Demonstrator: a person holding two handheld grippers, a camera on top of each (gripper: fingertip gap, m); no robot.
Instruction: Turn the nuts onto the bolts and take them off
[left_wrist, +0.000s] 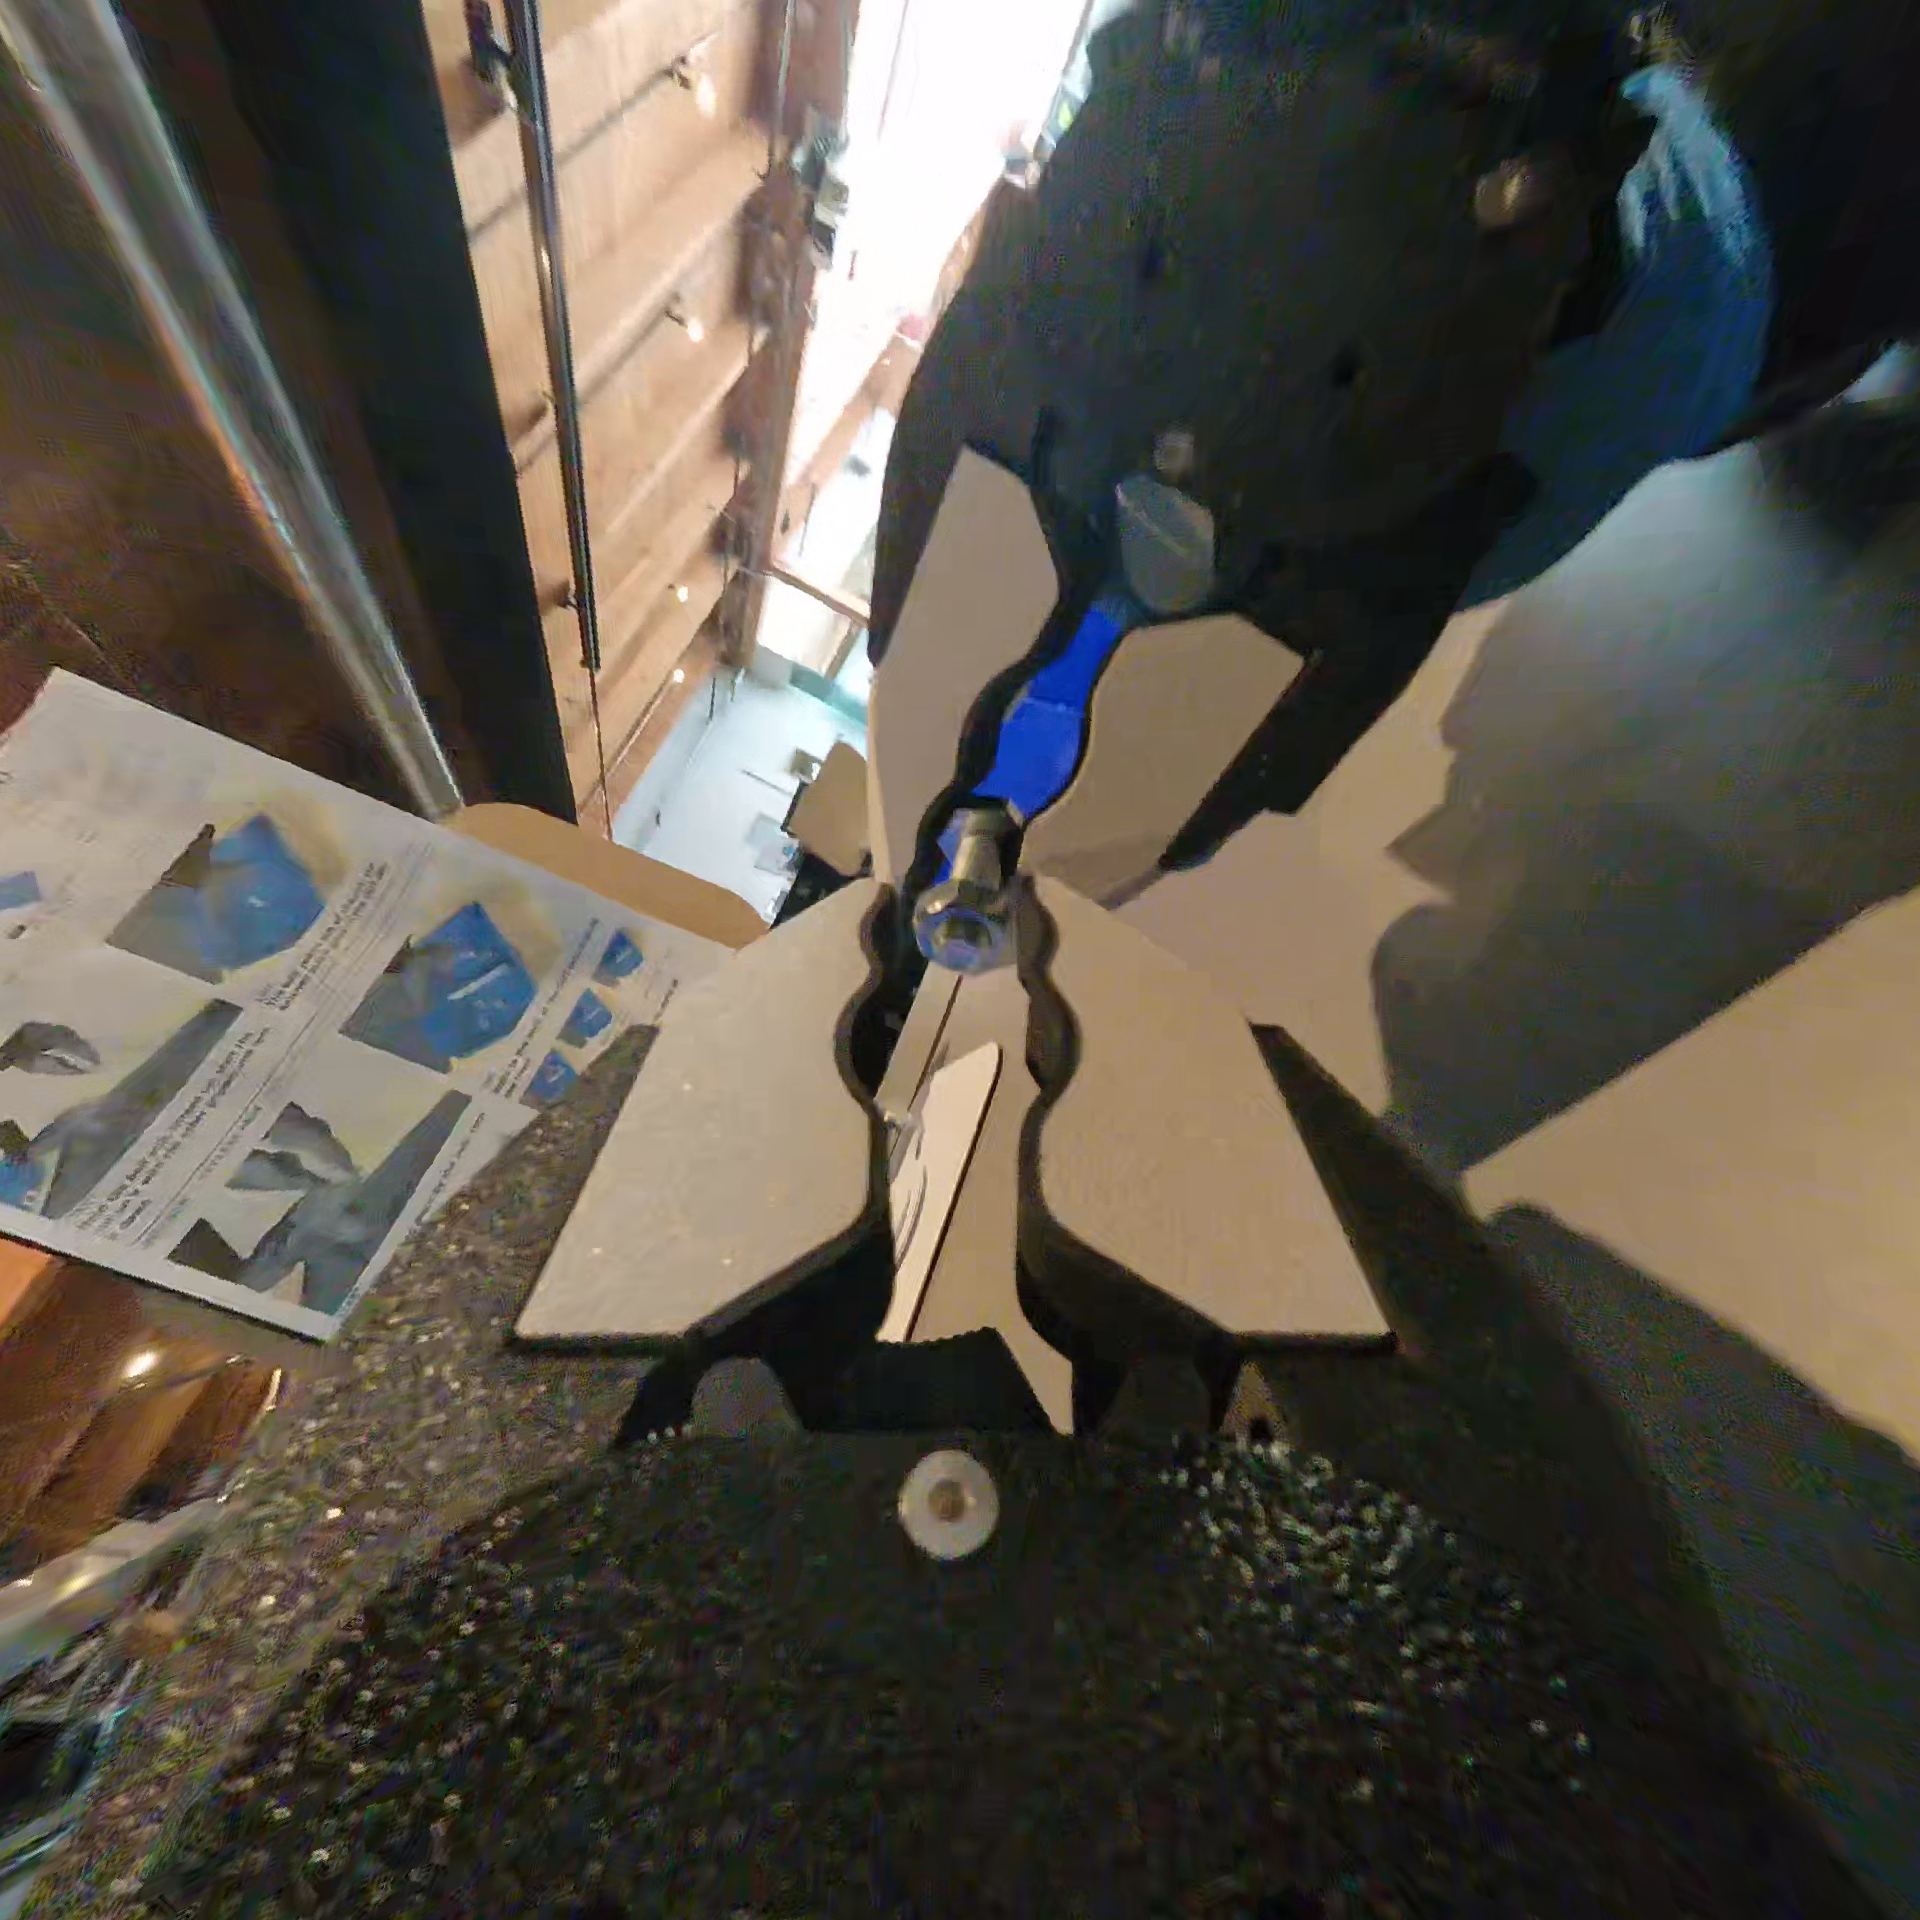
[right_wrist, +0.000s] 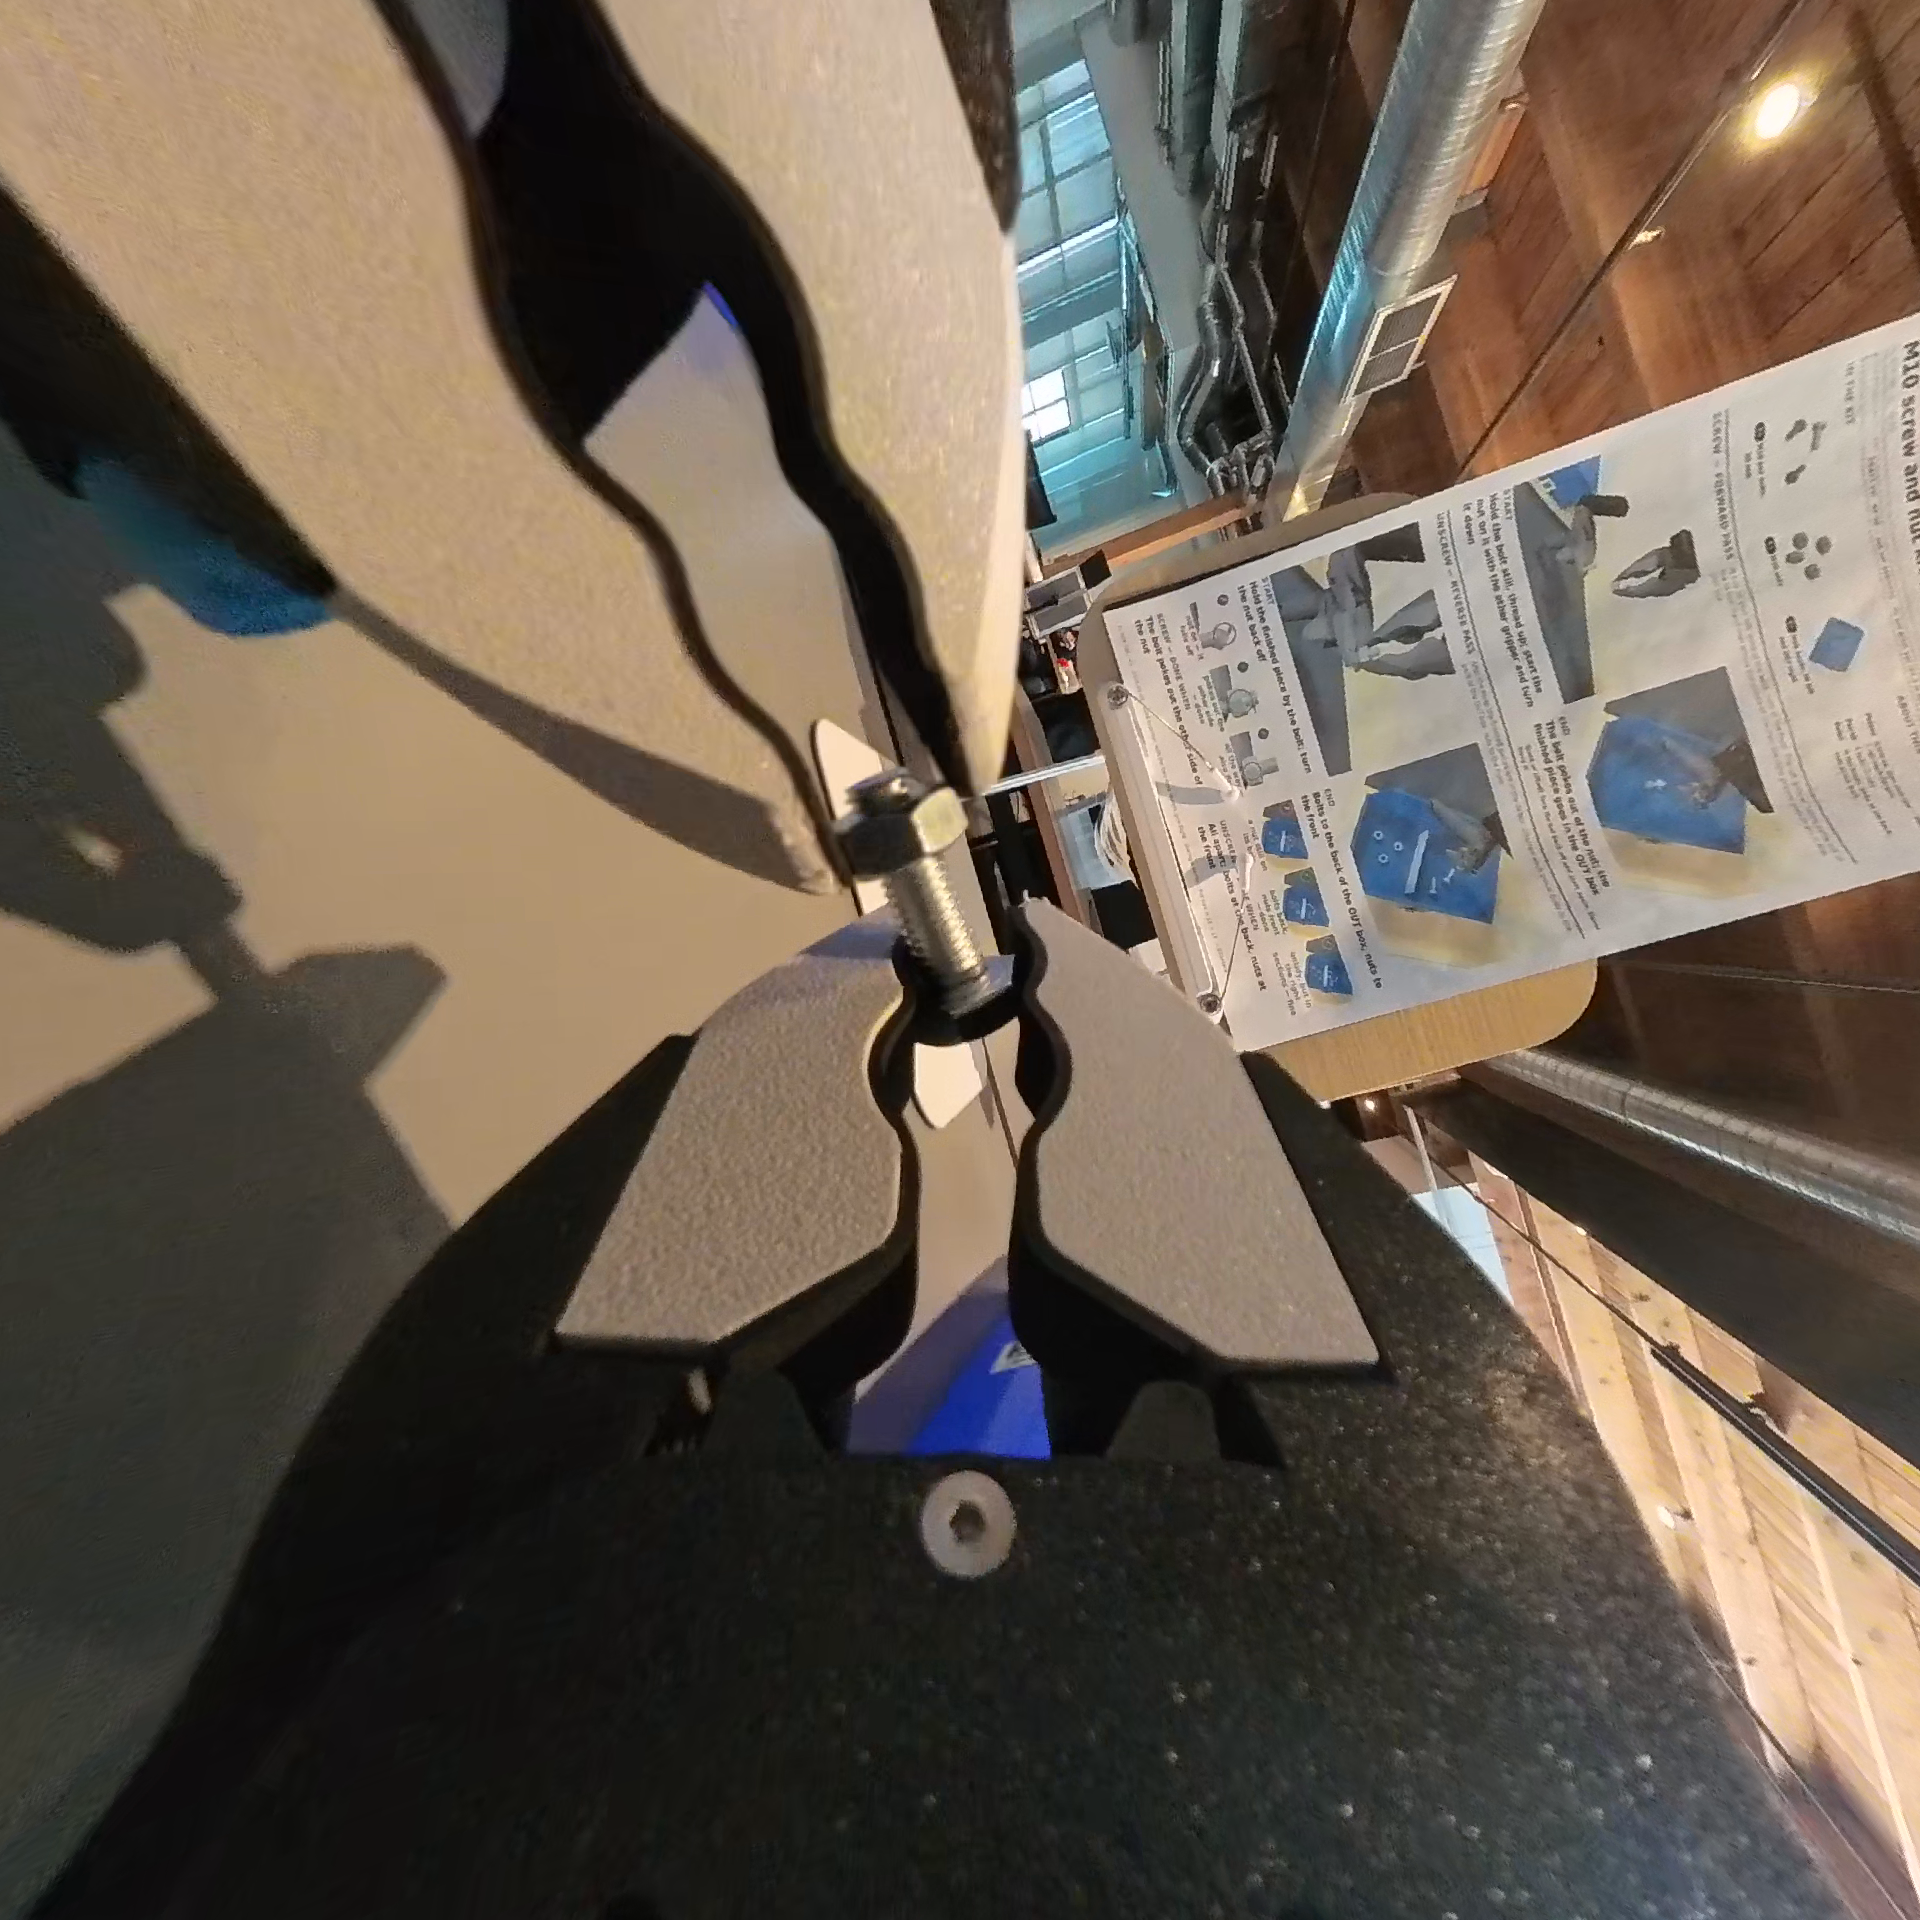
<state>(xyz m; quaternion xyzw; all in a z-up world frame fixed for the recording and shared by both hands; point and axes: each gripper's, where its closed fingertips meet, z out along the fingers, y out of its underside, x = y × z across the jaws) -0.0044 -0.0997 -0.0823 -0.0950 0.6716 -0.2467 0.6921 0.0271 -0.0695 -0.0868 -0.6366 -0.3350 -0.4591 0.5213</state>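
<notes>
A steel bolt (right_wrist: 930, 914) with a hex nut (right_wrist: 899, 831) on its thread hangs in the air between my two grippers. My right gripper (right_wrist: 961, 977) is shut on the bolt's head end. My left gripper (left_wrist: 956, 914) is shut on the nut (left_wrist: 961, 930), with the bolt's shaft (left_wrist: 982, 847) running away from it into the right gripper's fingers (left_wrist: 1174, 748). In the right wrist view the left gripper's fingers (right_wrist: 623, 416) come in from the upper left and meet the nut. Both cameras are rolled steeply.
An illustrated instruction sheet (left_wrist: 260, 987) (right_wrist: 1507, 707) stands on a board at the table's edge. A blue box (left_wrist: 1039, 727) (right_wrist: 956, 1392) shows through the finger gaps. The beige table (right_wrist: 468, 831) lies below. A wood-panelled wall and a metal duct (right_wrist: 1382, 260) are behind.
</notes>
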